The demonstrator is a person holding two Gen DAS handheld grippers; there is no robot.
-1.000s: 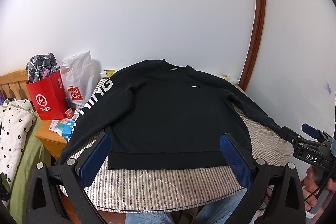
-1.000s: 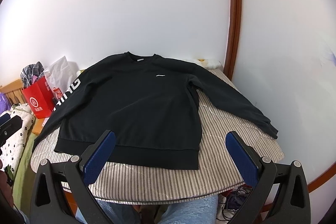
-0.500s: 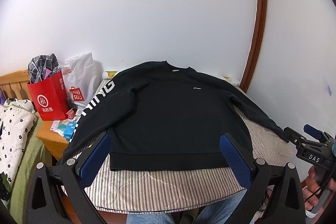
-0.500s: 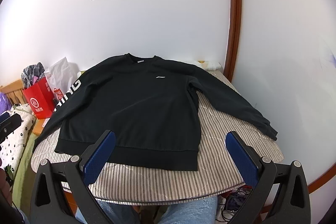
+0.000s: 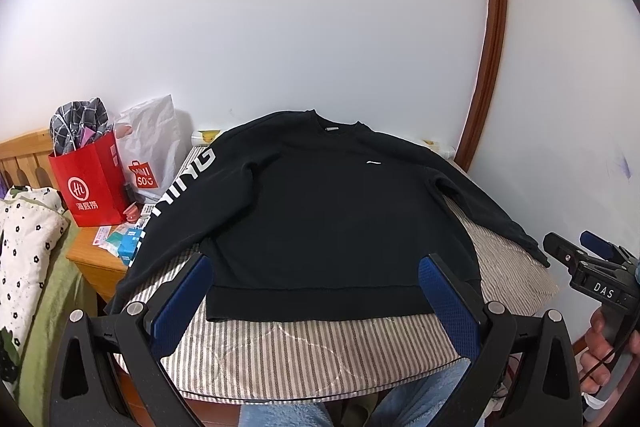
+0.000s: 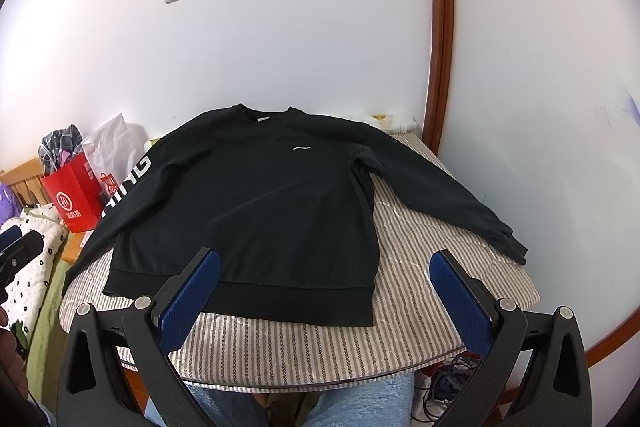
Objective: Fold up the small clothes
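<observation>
The left gripper (image 5: 314,301) hangs with its blue-padded jaws spread wide and nothing between them, held above the near edge of a striped quilted pad (image 5: 312,351). Straight ahead of it a black sweatshirt (image 5: 320,211) lies flat and face up on the pad, hem toward the gripper and collar toward the white wall. One sleeve, printed with white letters, runs off ahead-left and drapes over the pad's edge; the other stretches ahead-right, its cuff near the pad's right border.

The right gripper (image 6: 325,297) is likewise spread apart and empty, poised over the pad's near edge, with the sweatshirt's hem just beyond its left pad and bare striped cloth in front of its right pad.

Far to the left of both grippers, on a wooden nightstand (image 5: 94,261), a red paper bag (image 5: 90,183) stands upright with checked grey fabric bulging from its top. A white plastic bag (image 5: 150,147) leans beside it against the wall; its contents are hidden. Small packets lie on the nightstand in front of the bags.

In the left wrist view the right gripper's black body sits at the far right, gripped from below by the person's hand (image 5: 600,351), clear of the sleeve cuff. The person's blue-trousered knees show below both grippers.
</observation>
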